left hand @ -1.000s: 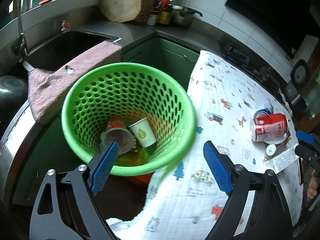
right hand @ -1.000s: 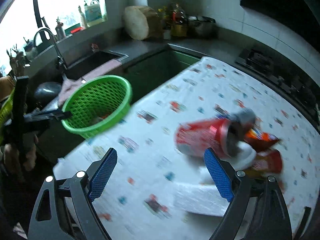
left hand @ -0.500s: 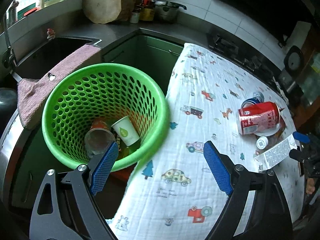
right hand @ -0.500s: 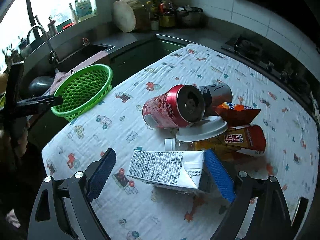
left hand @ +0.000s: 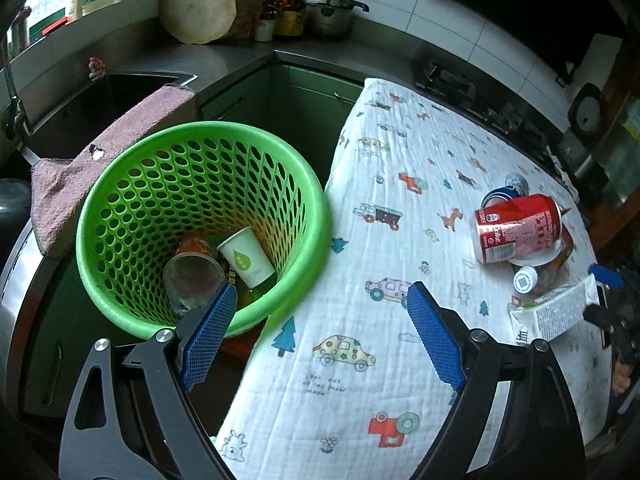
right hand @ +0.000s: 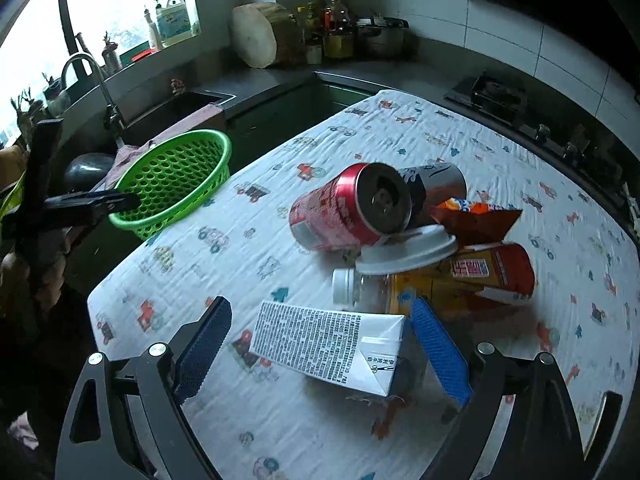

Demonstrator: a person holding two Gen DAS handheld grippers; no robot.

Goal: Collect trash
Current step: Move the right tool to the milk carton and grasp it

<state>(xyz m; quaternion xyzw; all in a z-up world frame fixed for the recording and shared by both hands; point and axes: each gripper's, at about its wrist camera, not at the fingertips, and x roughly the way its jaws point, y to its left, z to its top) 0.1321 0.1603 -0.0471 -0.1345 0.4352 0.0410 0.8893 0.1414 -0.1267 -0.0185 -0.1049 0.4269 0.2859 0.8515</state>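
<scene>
We are in a kitchen, working over a table under a white cloth [right hand: 280, 420] printed with little cars, with a dark counter and sink [left hand: 100, 100] beyond.

Our green basket [left hand: 304, 200] sits just off the table's left edge. Inside it we see a white paper cup [left hand: 248, 256] lying tilted with its mouth toward the far left, a clear plastic cup [left hand: 192, 280] beside it, and something orange-red behind them.

The rest of the trash is heaped on the right part of the table. The milk carton [right hand: 332, 348] lies flat on its side, nearest us, its long axis running left to right with the folded top at the right. Behind it lie a bottle [right hand: 460, 276] of amber drink, white cap to the left, a white lid [right hand: 408, 252] resting on it, a red can [right hand: 344, 212] on its side with its end facing us, a dark can [right hand: 436, 180] and an orange wrapper [right hand: 476, 220].

Our right gripper [right hand: 320, 344] is spread wide, its fingers either side of the carton; whether they touch it we cannot tell. Our left gripper [left hand: 320, 336] is spread wide too, holding nothing, over the basket's rim and the cloth edge.
</scene>
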